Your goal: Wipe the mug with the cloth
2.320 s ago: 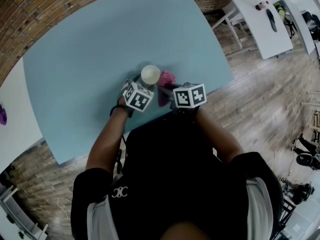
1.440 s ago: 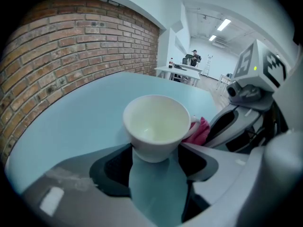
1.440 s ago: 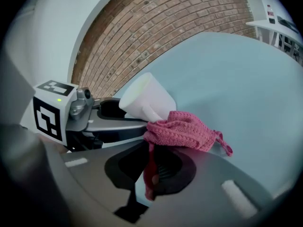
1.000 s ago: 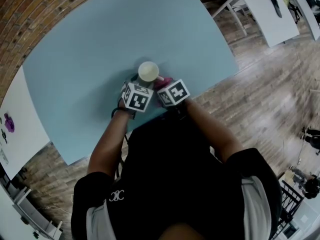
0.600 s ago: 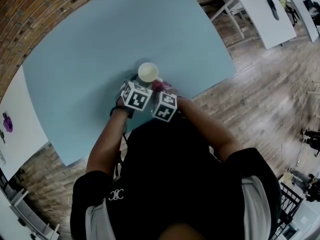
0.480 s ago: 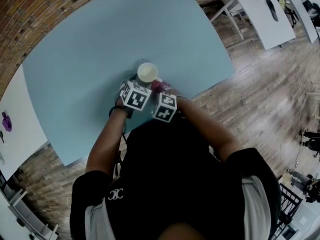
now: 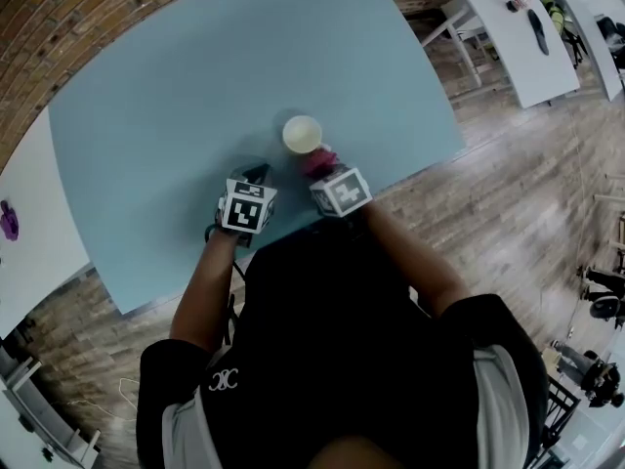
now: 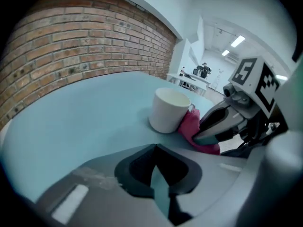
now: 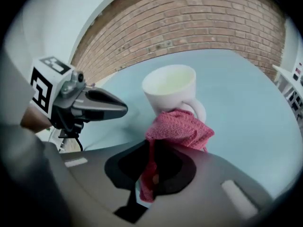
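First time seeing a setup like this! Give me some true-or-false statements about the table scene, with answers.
1. The mug stands upright on the table. True.
2. The cloth is blue. False: it is pink.
3. The right gripper holds the cloth against the mug. True.
4. The left gripper grips the mug. False: its jaws have just closed on nothing, apart from the mug.
5. A brick wall stands beyond the table. True.
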Action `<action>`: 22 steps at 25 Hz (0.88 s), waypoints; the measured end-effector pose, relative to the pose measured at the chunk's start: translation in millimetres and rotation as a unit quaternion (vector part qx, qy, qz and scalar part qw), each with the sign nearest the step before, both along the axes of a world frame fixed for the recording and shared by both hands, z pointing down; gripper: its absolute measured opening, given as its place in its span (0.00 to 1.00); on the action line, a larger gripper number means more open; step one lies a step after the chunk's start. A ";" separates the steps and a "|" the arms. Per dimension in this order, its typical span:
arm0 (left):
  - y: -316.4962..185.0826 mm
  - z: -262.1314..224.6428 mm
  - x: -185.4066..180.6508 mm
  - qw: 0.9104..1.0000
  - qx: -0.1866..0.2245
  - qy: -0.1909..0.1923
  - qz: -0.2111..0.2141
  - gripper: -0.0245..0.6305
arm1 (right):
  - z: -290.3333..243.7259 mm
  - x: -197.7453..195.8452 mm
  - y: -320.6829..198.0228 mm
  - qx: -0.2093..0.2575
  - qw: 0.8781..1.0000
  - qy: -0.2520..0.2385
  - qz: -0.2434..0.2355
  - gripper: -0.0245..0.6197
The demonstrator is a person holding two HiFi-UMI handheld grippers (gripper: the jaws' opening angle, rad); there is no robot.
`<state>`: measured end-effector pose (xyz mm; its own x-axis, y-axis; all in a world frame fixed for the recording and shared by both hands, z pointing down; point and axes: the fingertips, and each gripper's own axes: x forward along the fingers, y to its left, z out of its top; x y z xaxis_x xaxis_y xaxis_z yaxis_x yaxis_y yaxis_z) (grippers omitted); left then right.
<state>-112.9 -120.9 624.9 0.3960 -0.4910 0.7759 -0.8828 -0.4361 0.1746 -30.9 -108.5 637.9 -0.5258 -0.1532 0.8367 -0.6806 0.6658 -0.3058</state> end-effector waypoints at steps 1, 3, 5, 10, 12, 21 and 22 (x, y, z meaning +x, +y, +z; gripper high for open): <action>3.7 -3.6 -4.0 1.000 0.002 0.015 -0.007 0.04 | -4.9 -2.6 0.4 -0.005 1.000 -0.006 0.008 0.10; 11.3 -10.6 -10.3 0.999 0.008 0.044 -0.015 0.04 | -17.3 -13.4 3.5 -0.002 1.000 -0.017 0.002 0.10; 20.5 -15.3 -18.3 0.998 0.012 0.062 -0.024 0.04 | -29.8 -26.6 9.3 0.006 1.000 -0.024 -0.015 0.10; 39.7 -13.9 -42.3 0.997 0.012 0.067 -0.039 0.04 | -46.8 -59.9 3.0 0.013 0.997 -0.075 0.001 0.10; 46.2 -8.5 -48.9 0.997 0.002 0.066 -0.039 0.04 | -34.9 -61.6 -3.5 -0.019 0.996 -0.081 0.038 0.10; 53.8 -14.9 -73.9 0.993 -0.010 0.093 -0.069 0.04 | -29.3 -73.9 -16.3 -0.015 0.993 -0.080 0.087 0.10; 54.8 -14.9 -76.1 0.992 -0.013 0.100 -0.073 0.04 | -35.2 -77.3 -18.1 0.000 0.993 -0.079 0.083 0.10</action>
